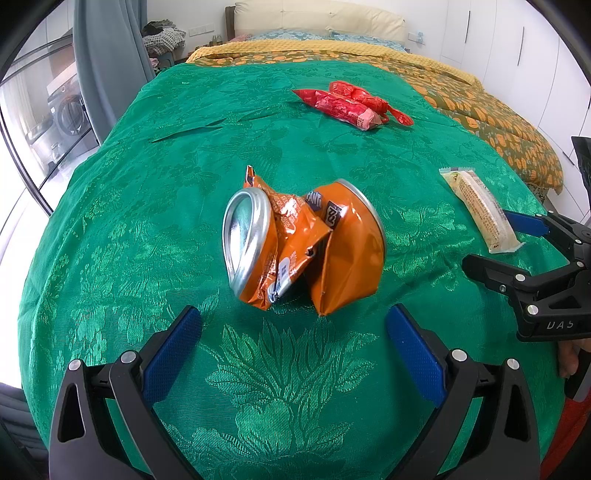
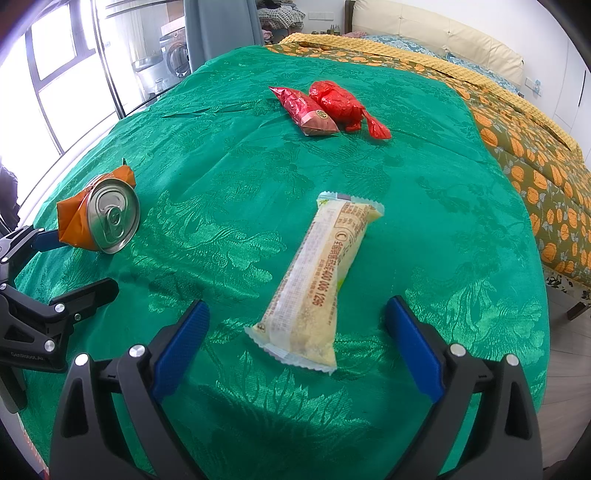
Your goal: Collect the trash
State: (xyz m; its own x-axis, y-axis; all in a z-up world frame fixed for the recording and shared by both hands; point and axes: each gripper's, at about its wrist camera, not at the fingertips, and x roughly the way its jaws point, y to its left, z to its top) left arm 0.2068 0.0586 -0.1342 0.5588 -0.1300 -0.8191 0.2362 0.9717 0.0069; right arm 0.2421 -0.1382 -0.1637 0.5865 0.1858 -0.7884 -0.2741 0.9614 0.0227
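A crushed orange soda can (image 1: pixel 303 251) lies on the green bedspread (image 1: pixel 258 147), just ahead of my open left gripper (image 1: pixel 295 321). In the right wrist view the same can (image 2: pixel 99 214) is at the left, with the left gripper (image 2: pixel 74 266) beside it. A pale yellow snack wrapper (image 2: pixel 317 277) lies lengthwise on the cloth, its near end between the blue pads of my open right gripper (image 2: pixel 297 314). In the left wrist view that wrapper (image 1: pixel 478 208) sits at the right, by the right gripper (image 1: pixel 495 242). Two red wrappers (image 1: pixel 354 103) (image 2: pixel 328 109) lie farther back.
The green bedspread (image 2: pixel 424 184) covers the bed's foot; an orange-patterned quilt (image 1: pixel 480 110) and pillows (image 1: pixel 321 18) lie behind. A curtain (image 1: pixel 107 55) and glass doors are to the left, white wardrobes (image 1: pixel 517 48) to the right. The bed's edge drops off near my grippers.
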